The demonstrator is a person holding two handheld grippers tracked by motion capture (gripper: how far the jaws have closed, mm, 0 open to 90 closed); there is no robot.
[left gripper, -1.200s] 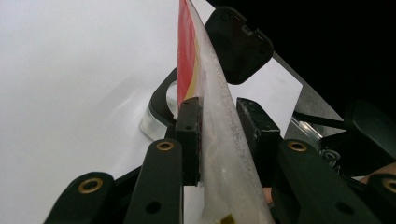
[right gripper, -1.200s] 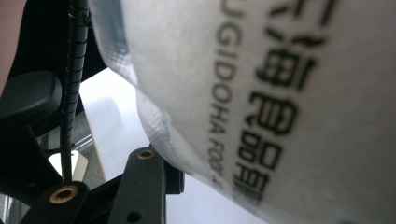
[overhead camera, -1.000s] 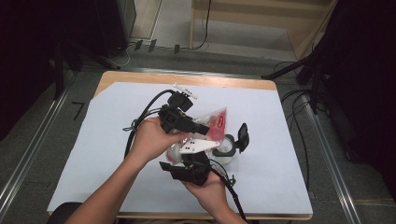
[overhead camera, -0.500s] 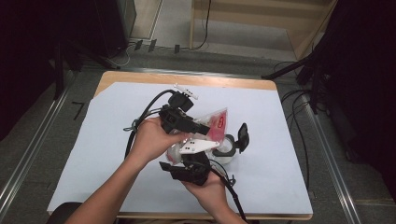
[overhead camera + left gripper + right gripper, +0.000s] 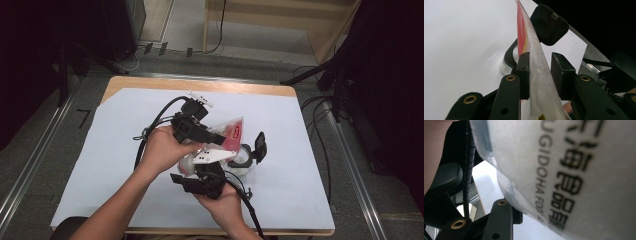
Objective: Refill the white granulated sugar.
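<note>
A person's left hand (image 5: pixel 162 150) reaches in over a table (image 5: pixel 115 82) spread with white paper (image 5: pixel 100 165) and holds the left gripper (image 5: pixel 220 139), which points toward the table's middle. In the left gripper view its two black jaws stand on either side of a clear plastic bag (image 5: pixel 537 72) printed with red and yellow. One pad (image 5: pixel 524 75) lies against the bag; the other sits just beside it, so the bag is pinched lightly there. Just right of that, the bag (image 5: pixel 227 132) hangs above the paper between both grippers. Nearer the person, the right hand (image 5: pixel 227 200) holds the right gripper (image 5: pixel 205 172) from below. In the right gripper view the bag's pale printed side presses close to the camera, and I cannot tell whether those jaws clamp it. Further right, a small round jar (image 5: pixel 242 160) with an open black flip lid (image 5: pixel 260 145) stands on the paper.
</note>
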